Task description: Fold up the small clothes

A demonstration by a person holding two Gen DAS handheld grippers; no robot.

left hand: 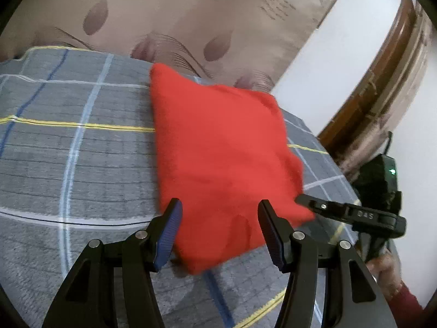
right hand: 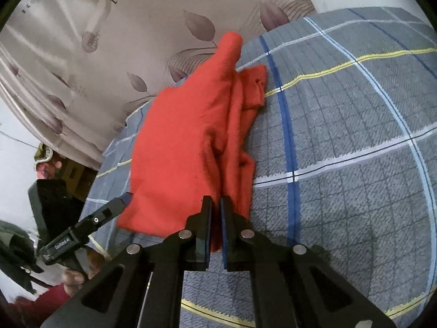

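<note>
Grey plaid blanket [left hand: 82,147] with yellow, white and blue stripes covers the surface. Behind it, a beige curtain [left hand: 169,13] with leaf prints and dark lettering. White wall [left hand: 341,63] and a brown wooden frame [left hand: 382,63] at right.

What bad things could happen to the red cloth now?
The right gripper pinches only a thin bit of the red cloth, so it might slip out when pulled. The left gripper is open and holds nothing, so that side could droop and spoil the fold. The cloth lies near the edge of the checked blanket and might slide off.
</note>
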